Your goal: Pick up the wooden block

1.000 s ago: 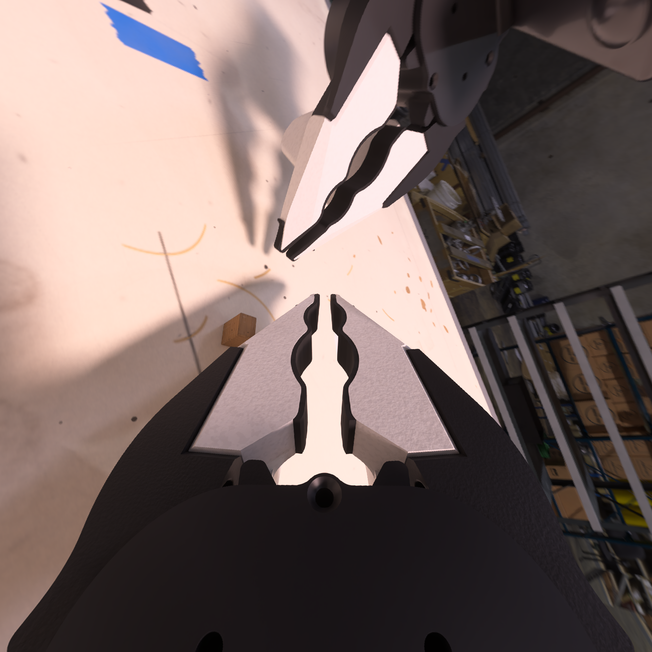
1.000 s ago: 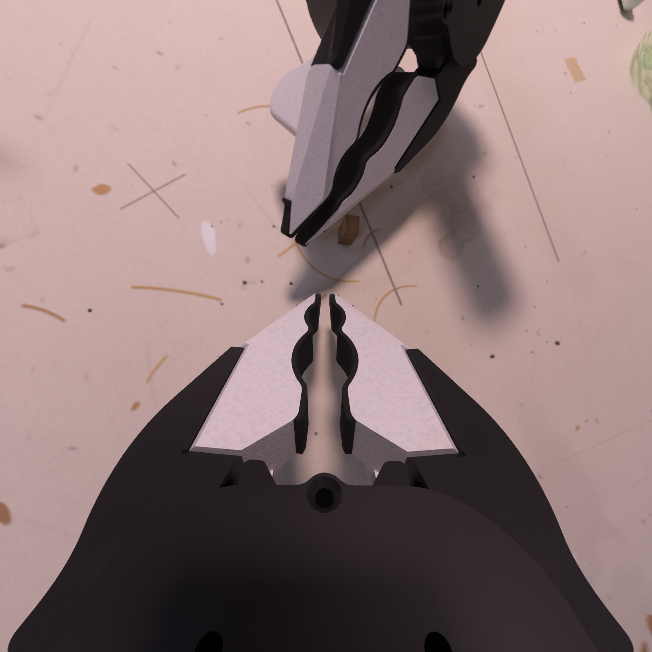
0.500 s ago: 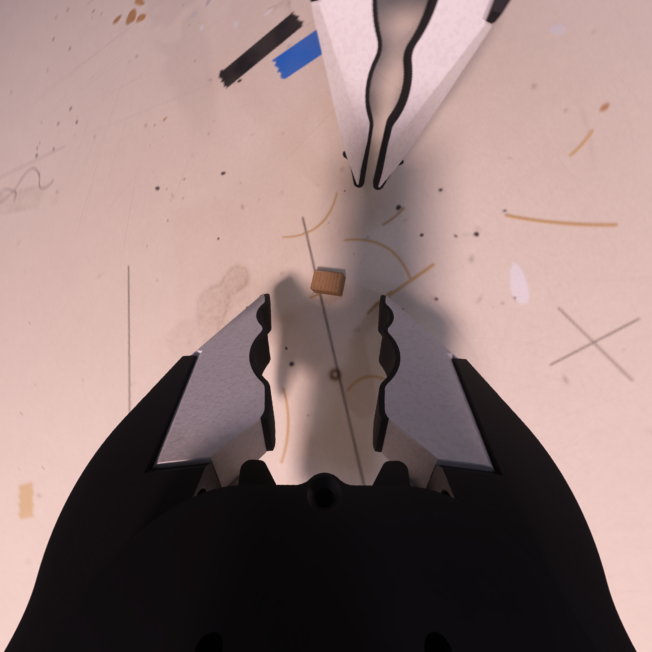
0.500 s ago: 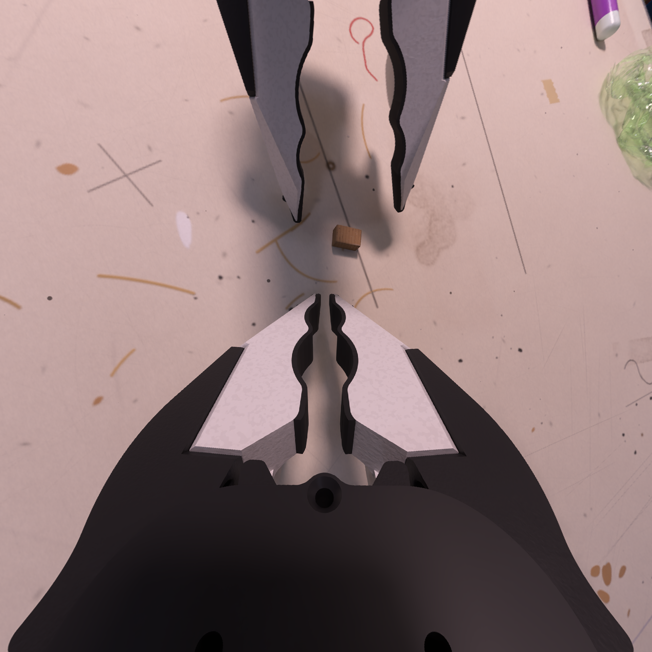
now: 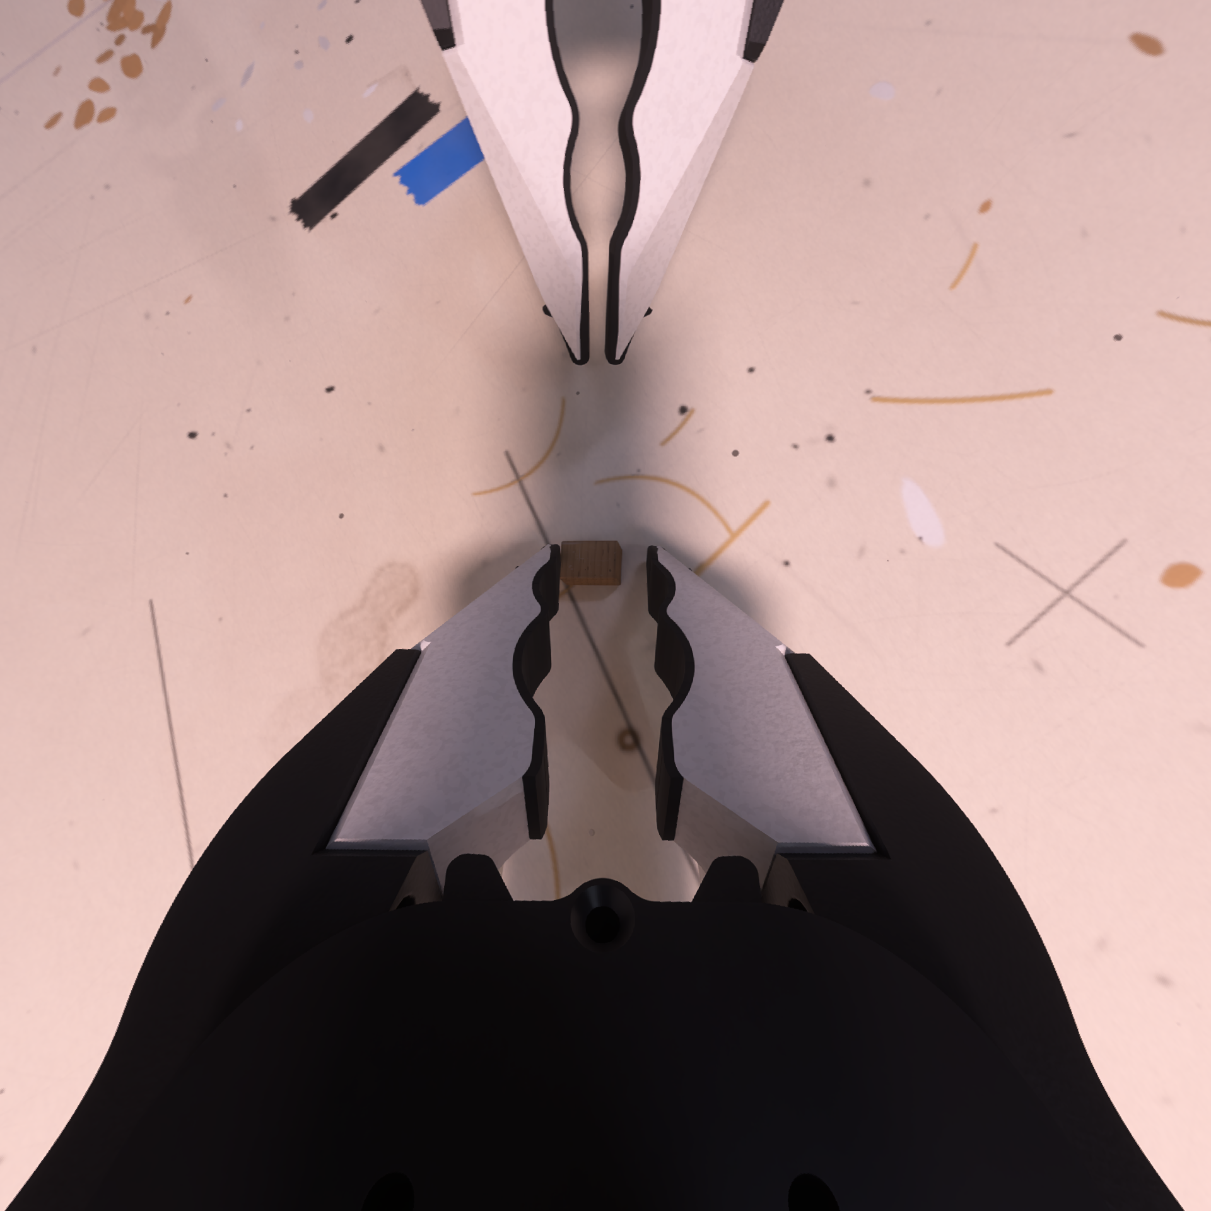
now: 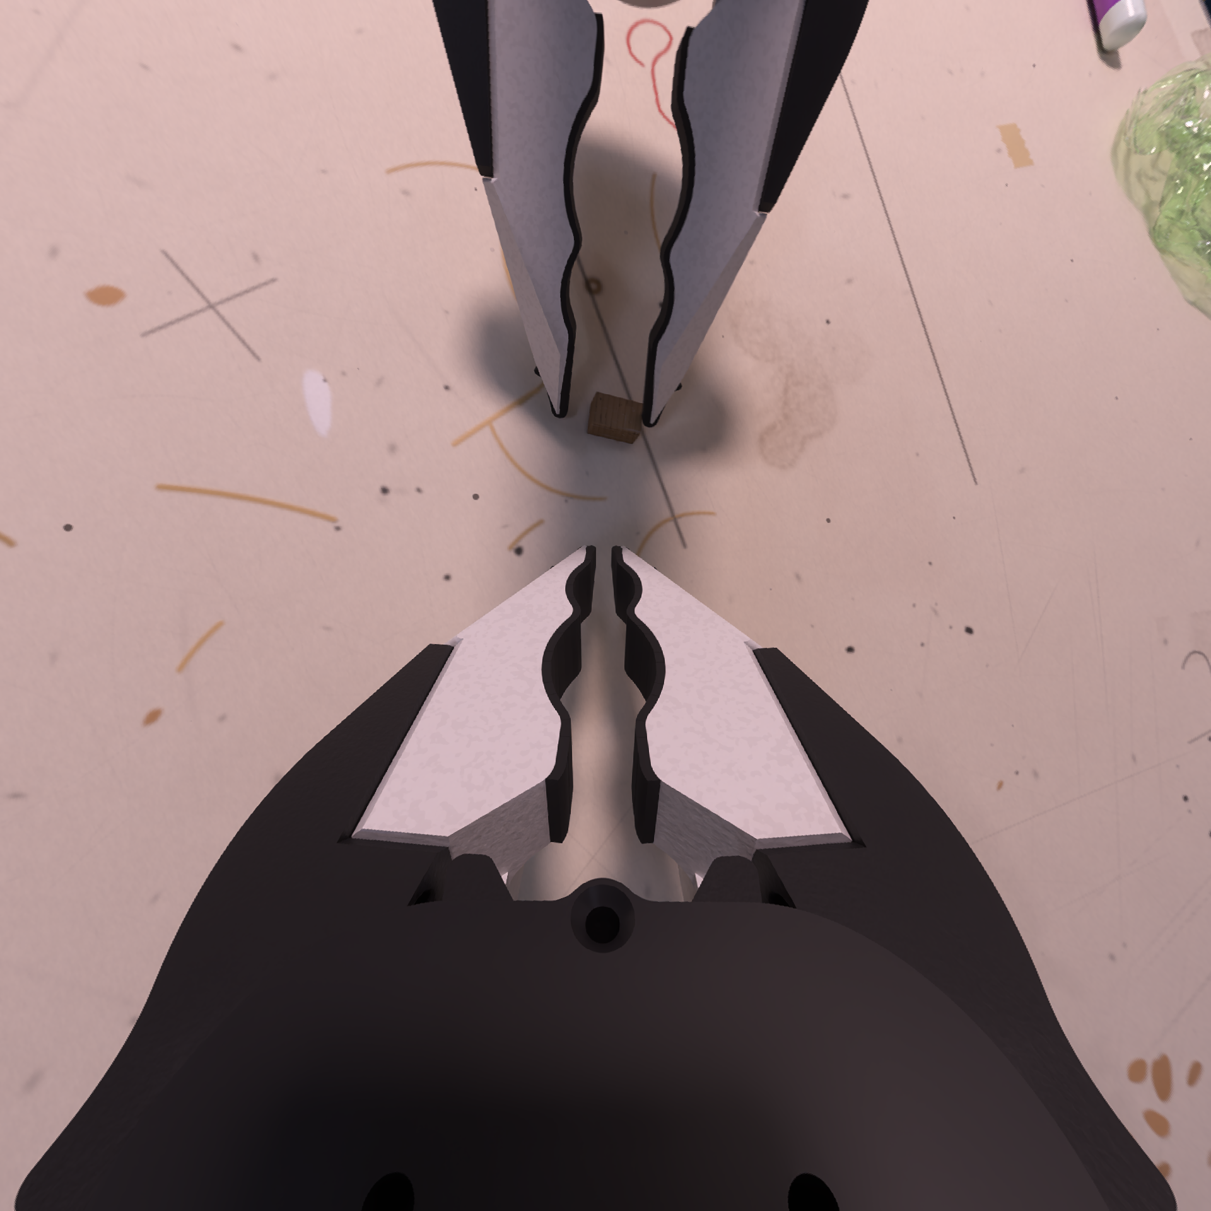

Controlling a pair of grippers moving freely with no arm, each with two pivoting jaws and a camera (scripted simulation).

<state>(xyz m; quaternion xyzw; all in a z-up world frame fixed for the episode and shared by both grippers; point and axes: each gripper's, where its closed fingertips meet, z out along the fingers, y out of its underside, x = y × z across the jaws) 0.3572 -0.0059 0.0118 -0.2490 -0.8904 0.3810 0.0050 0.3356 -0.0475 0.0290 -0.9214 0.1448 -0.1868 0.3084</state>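
So the left gripper (image 5: pixel 603 557) had its jaws apart, straddling the wooden block (image 5: pixel 590 562), which sat flat on the table (image 5: pixel 196 459) right at the fingertips. It wasn't clamped on anything yet. The block wasn't centred: it was touching or nearly touching one finger (image 5: pixel 547 576), with a clear gap to the other one. In the right wrist view the block (image 6: pixel 613 417) also looked only barely inside the tips, maybe poking out a bit past them.

The right gripper (image 6: pixel 604 554) was parked just across from it, jaws nearly together with only a thin slit between them, holding nothing, well clear of the block.

What I'd worry about from there:

- The off-centre thing. If the jaws closed as they stood, the far finger would shove the block sideways before the squeeze landed, and a small light block like that could twist or skid on the smooth table.
- The shallow grip. Catching it only with the very tips means it could squirt forward out of the jaws, or pivot and drop on the lift.
- The tips looked very low to the table, so scraping on the way in seemed possible, though I couldn't tell whether they were touching it.
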